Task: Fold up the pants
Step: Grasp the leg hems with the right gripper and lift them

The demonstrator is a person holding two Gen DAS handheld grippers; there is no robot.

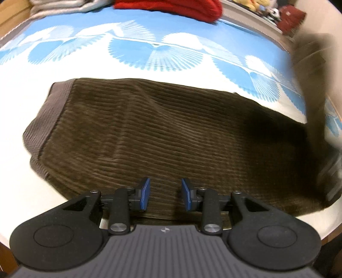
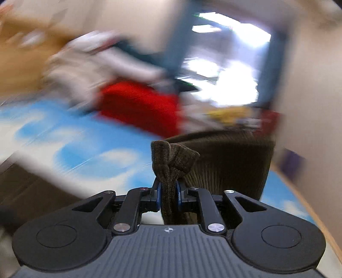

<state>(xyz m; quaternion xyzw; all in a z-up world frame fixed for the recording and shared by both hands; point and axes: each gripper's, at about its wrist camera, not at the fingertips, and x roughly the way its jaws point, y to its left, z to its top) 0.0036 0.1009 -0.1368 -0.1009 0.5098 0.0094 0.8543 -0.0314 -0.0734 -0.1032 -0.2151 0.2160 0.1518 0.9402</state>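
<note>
Surface: blue-and-white patterned bed cover (image 1: 149, 25), with the task's garment spread across its near part.
Left claw: left claw (image 1: 164, 195) hovers just above the near edge of the pants, its blue pads parted with nothing between them; no cloth is touched.
Right claw: right claw (image 2: 168, 192) is clamped narrow on a bunched end of the brown cloth, which stands up in a knot above the pads while more of it hangs away to the right.
Pants: brown corduroy pants (image 1: 149, 132) lie flat across the bed, the grey ribbed waistband (image 1: 53, 111) at the left and the body running right into shadow.
Handling: thick, soft, ribbed cloth that likely sags and drapes under its own weight; the ribs should give the pads good purchase, so slipping looks unlikely. Nothing fragile about it.
Where to hold: probably a hem or the waistband edge, where layers stack into a firm pinch, rather than the flat middle.
Beyond: red fabric (image 1: 168, 8) lies at the far edge of the bed, with grey bedding at the far left and small toys at the far right.
Hard to read: the right wrist view is heavily smeared apart from the claw and its cloth; a dark blurred strip at the right edge of the left view may be the lifted leg, though this cannot be confirmed. How many layers the pants are in cannot be told.
</note>
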